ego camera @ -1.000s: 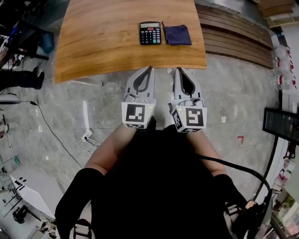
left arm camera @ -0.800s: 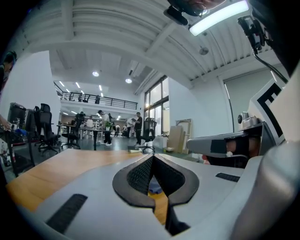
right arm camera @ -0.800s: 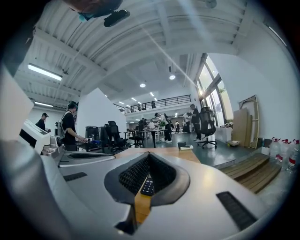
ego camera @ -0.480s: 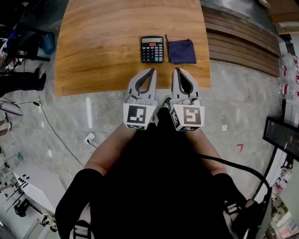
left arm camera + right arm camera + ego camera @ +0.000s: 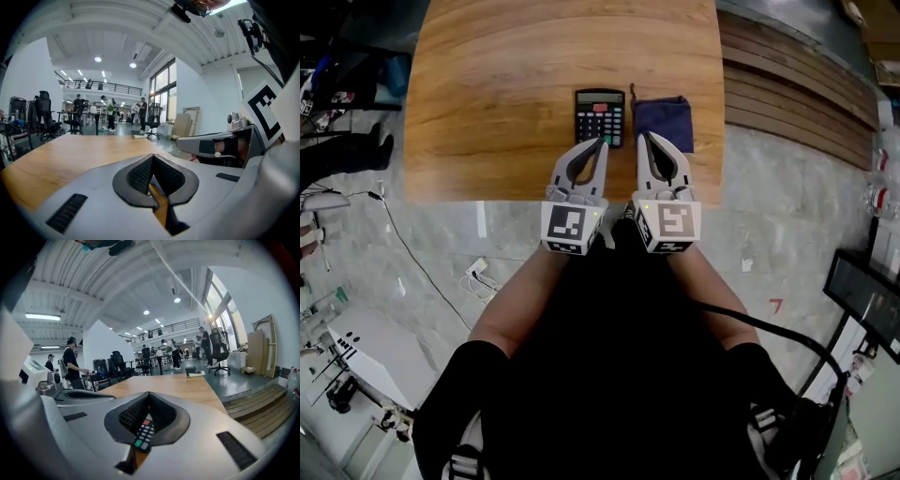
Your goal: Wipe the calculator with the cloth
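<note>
The left claw [image 5: 602, 142] and right claw [image 5: 643, 137] are held shut, nothing clamped, over the surface [image 5: 497, 103]. The calculator [image 5: 600, 117] is laid just ahead, the cloth [image 5: 666, 120] just beside it, rightward.

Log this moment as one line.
left gripper: shut, empty | right gripper: shut, empty | calculator: on table | cloth: right of calculator

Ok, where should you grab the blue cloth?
Probably its near edge, coming from the person's side with the right gripper, whose jaws would need to open first. The cloth lies flat and folded on the table, close beside the calculator, so that edge is free and closest.
</note>
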Demonstrator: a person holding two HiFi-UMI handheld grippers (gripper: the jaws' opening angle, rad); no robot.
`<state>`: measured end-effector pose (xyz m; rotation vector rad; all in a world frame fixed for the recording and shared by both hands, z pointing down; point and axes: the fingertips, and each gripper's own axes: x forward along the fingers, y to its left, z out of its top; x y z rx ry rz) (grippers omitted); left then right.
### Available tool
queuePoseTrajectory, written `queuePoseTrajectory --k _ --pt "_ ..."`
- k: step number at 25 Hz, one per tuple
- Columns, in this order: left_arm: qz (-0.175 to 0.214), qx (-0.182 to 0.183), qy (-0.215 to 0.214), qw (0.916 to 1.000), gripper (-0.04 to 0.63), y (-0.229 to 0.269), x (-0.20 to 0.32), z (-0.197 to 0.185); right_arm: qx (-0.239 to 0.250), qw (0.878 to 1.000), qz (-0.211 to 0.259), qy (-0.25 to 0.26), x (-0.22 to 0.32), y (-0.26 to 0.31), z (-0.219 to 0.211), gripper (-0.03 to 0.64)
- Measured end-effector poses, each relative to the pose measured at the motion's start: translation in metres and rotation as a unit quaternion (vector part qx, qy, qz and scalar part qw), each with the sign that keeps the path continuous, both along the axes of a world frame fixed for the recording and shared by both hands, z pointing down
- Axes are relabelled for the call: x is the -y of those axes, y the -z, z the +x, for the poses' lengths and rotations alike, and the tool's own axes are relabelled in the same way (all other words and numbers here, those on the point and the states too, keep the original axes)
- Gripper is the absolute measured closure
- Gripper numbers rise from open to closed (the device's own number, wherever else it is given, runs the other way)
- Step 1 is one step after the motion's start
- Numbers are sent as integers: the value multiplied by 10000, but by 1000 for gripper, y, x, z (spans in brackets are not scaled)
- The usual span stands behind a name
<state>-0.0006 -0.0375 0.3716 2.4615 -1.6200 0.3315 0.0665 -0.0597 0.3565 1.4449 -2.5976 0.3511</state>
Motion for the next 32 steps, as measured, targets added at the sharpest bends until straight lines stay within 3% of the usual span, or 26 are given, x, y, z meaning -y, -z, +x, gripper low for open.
queuePoseTrajectory --k 10,13,20,24,32 --pt "-818 61 -282 9962 588 -83 46 -34 -145 9934 -1140 -2 44 -107 -24 601" --pt "-1090 42 -354 9934 526 -104 50 -44 -355 9883 -1485 45 48 -138 -30 601" --pt "-1536 75 -398 9873 494 -137 52 -66 -1034 9769 -1868 39 53 -184 -44 601" --pt "-1708 -6 -427 9844 474 -146 54 -76 -1159 9733 -1981 -5 53 -192 -45 601" --pt "-2237 -654 -570 9708 377 -162 52 -80 -1274 9710 -2022 -91 53 -198 -43 601"
